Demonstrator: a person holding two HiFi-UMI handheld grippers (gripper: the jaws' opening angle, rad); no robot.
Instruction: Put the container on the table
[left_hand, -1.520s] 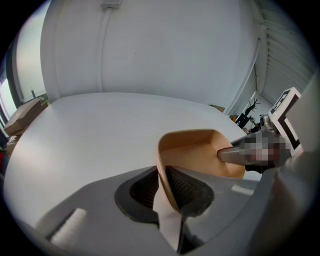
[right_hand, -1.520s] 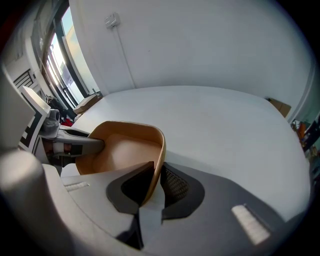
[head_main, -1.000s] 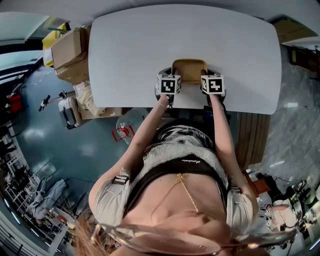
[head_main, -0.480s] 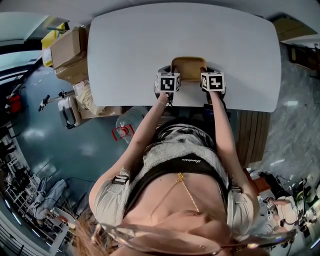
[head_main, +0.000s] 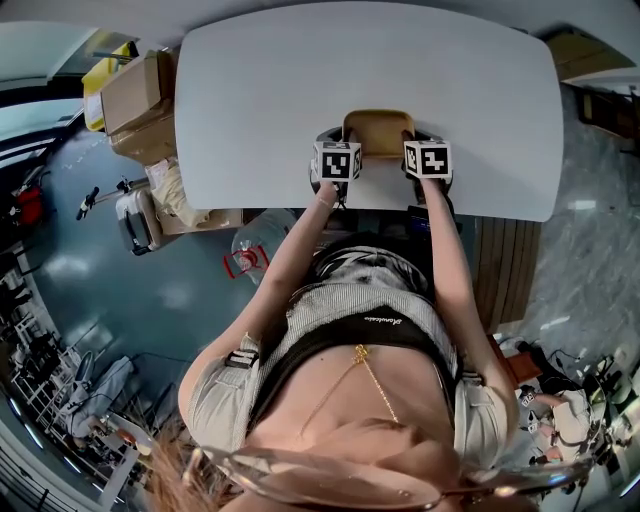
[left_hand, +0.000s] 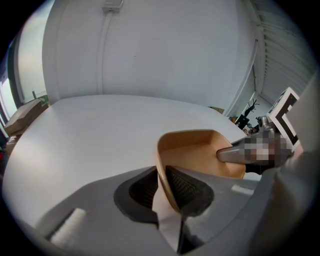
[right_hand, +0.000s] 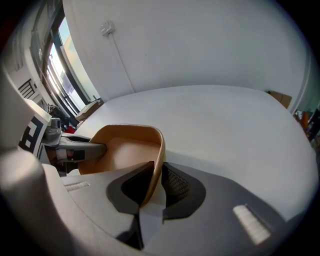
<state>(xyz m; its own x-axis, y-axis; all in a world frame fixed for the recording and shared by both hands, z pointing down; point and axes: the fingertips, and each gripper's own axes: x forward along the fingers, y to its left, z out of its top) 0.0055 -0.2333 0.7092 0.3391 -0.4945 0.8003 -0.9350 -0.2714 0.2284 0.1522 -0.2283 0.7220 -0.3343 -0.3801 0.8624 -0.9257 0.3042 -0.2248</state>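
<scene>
A tan, empty container (head_main: 378, 135) with rounded corners is over the near edge of the white table (head_main: 260, 90), between my two grippers. My left gripper (head_main: 335, 150) is shut on its left wall, with the wall (left_hand: 162, 175) pinched between the ribbed pads. My right gripper (head_main: 423, 148) is shut on its right wall (right_hand: 156, 165). The tan container (left_hand: 197, 150) shows the opposite gripper's finger reaching over its far rim in the left gripper view. In the right gripper view the tan container (right_hand: 125, 150) shows the same. Whether its base touches the tabletop is hidden.
The white tabletop (right_hand: 225, 120) stretches bare beyond the container toward a white wall. Cardboard boxes (head_main: 140, 105) and a yellow bin stand on the floor left of the table. A wooden pallet (head_main: 505, 280) lies on the floor at the right.
Both grippers and the container have shifted slightly farther onto the table, away from my body. Their hold on the container is unchanged.
</scene>
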